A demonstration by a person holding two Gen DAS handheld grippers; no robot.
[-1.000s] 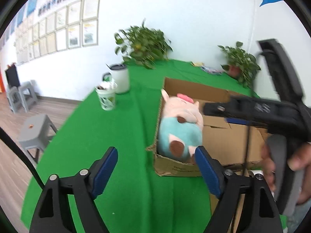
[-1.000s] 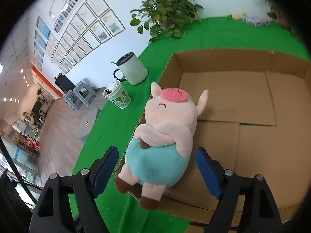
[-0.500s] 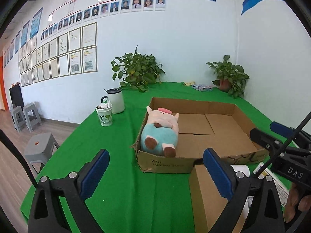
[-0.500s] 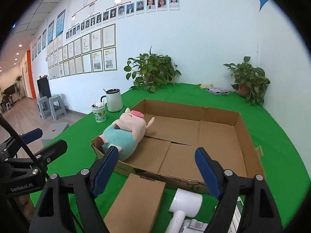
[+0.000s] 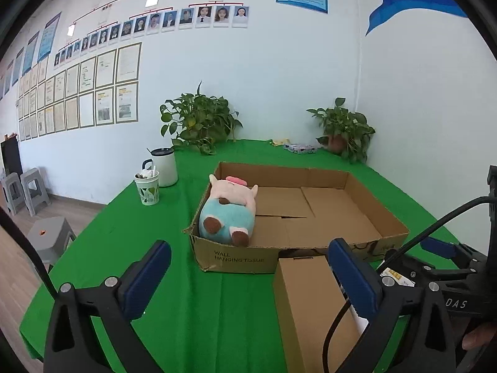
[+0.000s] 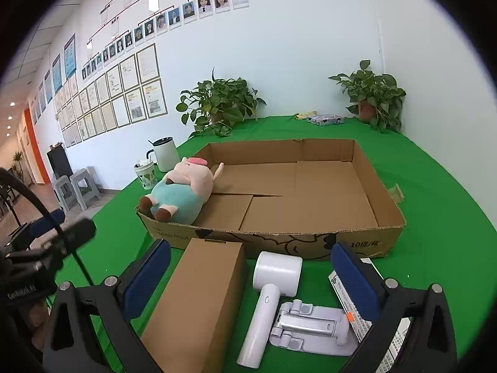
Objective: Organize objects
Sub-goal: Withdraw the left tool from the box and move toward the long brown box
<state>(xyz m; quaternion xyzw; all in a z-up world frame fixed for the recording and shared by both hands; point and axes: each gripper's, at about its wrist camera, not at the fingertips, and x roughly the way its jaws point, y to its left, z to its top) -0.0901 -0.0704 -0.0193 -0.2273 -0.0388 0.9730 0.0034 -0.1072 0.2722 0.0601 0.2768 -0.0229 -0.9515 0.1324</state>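
Note:
A plush pig in pink and teal lies inside the open cardboard box, at its near left corner; the right wrist view shows the pig too. In front of the box lie a small brown carton, a white hair dryer, a pale folding stand and a labelled white packet. My left gripper hovers over green cloth short of the box, jaws opening, nothing between them. My right gripper hangs above the carton and dryer, jaws opening too, gripping nothing.
A white jug and a patterned paper cup stand left of the box. Two potted plants sit at the back wall. Grey stools stand off the table's left edge.
Both grippers have drawn back from the box and spread wider. The pig, between the right fingers a second ago, now lies alone in the box. The carton and dryer have come into view.

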